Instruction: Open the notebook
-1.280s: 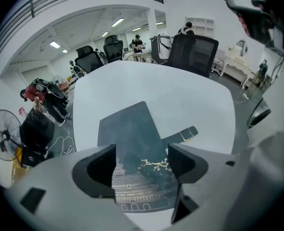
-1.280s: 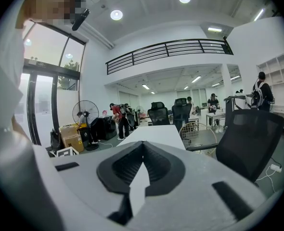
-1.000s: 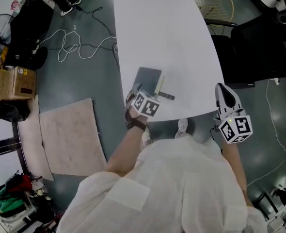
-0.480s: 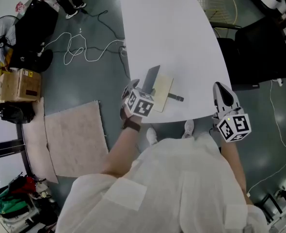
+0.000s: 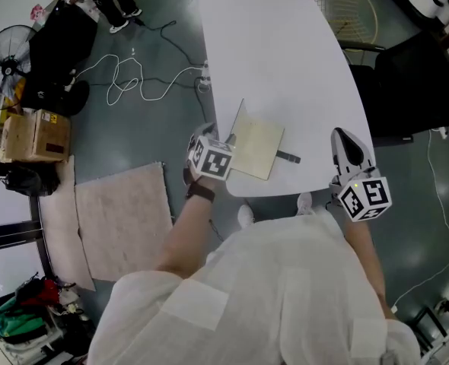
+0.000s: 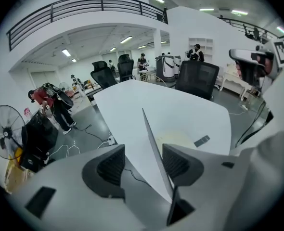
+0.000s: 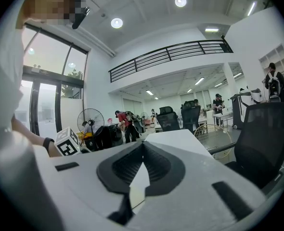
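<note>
Cream-paged notebook [image 5: 259, 150] mid-frame, its grey cover [image 5: 238, 119] raised between the left tool's [image 6: 143, 152] spread, just-narrowing jaws; right tool [image 7: 143, 148] pressed together.

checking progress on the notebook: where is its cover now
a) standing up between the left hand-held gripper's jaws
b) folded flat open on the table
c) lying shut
a: the cover stands on edge between the jaws of the left hand-held gripper, which have just been closing, baring the page.

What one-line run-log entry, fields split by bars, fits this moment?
notebook: cover upright | left gripper: jaws just closing, cover between, not yet pinched | right gripper: shut, empty
</note>
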Demonstrator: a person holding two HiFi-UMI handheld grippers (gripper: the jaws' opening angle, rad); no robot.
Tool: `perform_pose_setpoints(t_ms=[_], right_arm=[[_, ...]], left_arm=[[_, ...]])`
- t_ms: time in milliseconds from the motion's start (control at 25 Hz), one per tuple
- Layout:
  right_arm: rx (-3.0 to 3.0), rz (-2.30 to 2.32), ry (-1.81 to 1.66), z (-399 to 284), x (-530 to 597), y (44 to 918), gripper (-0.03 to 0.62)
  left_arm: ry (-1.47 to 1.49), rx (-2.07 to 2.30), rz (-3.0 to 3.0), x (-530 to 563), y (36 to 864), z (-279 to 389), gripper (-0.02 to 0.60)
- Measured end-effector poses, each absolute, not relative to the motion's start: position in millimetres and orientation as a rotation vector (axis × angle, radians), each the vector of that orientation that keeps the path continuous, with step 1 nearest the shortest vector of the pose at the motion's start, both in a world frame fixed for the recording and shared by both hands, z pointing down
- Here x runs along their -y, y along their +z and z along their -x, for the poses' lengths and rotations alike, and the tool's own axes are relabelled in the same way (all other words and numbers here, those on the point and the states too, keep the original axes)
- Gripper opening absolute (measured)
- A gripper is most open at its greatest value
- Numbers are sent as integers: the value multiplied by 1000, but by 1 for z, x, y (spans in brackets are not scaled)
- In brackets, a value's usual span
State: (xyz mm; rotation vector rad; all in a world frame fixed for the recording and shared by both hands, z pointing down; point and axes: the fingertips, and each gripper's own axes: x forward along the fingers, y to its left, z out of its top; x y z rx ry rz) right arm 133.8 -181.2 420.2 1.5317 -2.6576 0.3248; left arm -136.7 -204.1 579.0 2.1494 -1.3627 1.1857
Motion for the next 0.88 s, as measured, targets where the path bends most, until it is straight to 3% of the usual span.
perform_pose_setpoints(t_ms=[200, 400, 880], right_arm=[[2653, -1552, 320, -130, 192, 428, 5], [2630, -1569, 317, -121, 180, 415, 5], [2564, -1597, 297, -120, 177, 422, 5]], left_arm=[[1203, 1334, -2108, 213, 605, 157, 181], [1208, 1319, -2053, 204, 618, 185, 74], [1020, 1294, -1875, 210, 681, 235, 91]])
